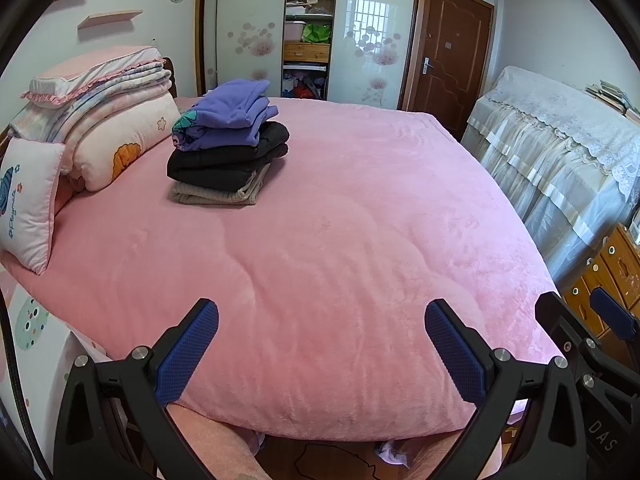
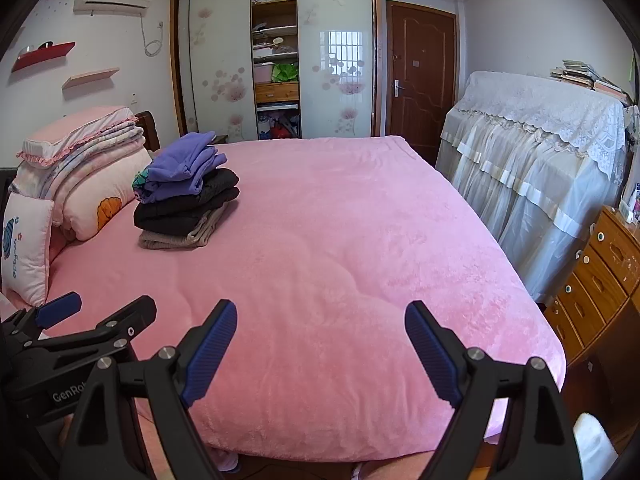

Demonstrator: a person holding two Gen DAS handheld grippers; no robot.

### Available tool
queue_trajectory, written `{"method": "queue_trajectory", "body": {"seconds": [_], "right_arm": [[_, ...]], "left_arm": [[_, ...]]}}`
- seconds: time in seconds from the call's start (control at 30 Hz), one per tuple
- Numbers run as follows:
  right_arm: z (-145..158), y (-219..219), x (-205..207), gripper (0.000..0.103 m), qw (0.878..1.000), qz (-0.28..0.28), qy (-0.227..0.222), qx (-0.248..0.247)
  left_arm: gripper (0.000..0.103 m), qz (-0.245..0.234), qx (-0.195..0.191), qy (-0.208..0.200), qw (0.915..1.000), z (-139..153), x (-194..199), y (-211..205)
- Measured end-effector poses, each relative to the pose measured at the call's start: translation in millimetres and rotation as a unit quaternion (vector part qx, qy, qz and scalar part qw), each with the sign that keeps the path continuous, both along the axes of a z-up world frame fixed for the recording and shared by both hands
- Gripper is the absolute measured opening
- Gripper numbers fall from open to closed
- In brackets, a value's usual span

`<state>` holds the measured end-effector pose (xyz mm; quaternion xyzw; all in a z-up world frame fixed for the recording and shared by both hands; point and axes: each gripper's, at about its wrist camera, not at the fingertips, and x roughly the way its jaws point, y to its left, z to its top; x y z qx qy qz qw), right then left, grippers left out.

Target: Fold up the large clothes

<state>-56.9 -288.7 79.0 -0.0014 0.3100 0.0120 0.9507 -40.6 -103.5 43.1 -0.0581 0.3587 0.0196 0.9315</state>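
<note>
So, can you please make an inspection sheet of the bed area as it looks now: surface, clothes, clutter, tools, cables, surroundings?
Surface: pink blanket spread over the bed, with nothing lying on its middle or near part.
Job's things: one stack of folded clothes near the bedding: purple on top, black below, beige at the bottom.
Clutter: folded quilts and a small pillow at the head end.
Tools: left tool open, holding nothing; right tool open, holding nothing.
Cables: one cord on the wall under the air conditioner.
Surroundings: wardrobe standing open, door shut, lace-covered furniture, wooden drawers.
</note>
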Motion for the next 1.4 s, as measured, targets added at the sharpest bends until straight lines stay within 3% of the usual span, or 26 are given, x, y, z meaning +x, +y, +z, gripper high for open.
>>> {"method": "queue_trajectory", "body": {"seconds": [1.4], "right_arm": [[-6.4, -17.8, 7.5, 0.087, 1.000, 0.001, -0.001, 0.020]], "left_arm": [[0.102, -0.007, 0.018, 0.006, 0.9998, 0.7, 5.6, -10.6]]}}
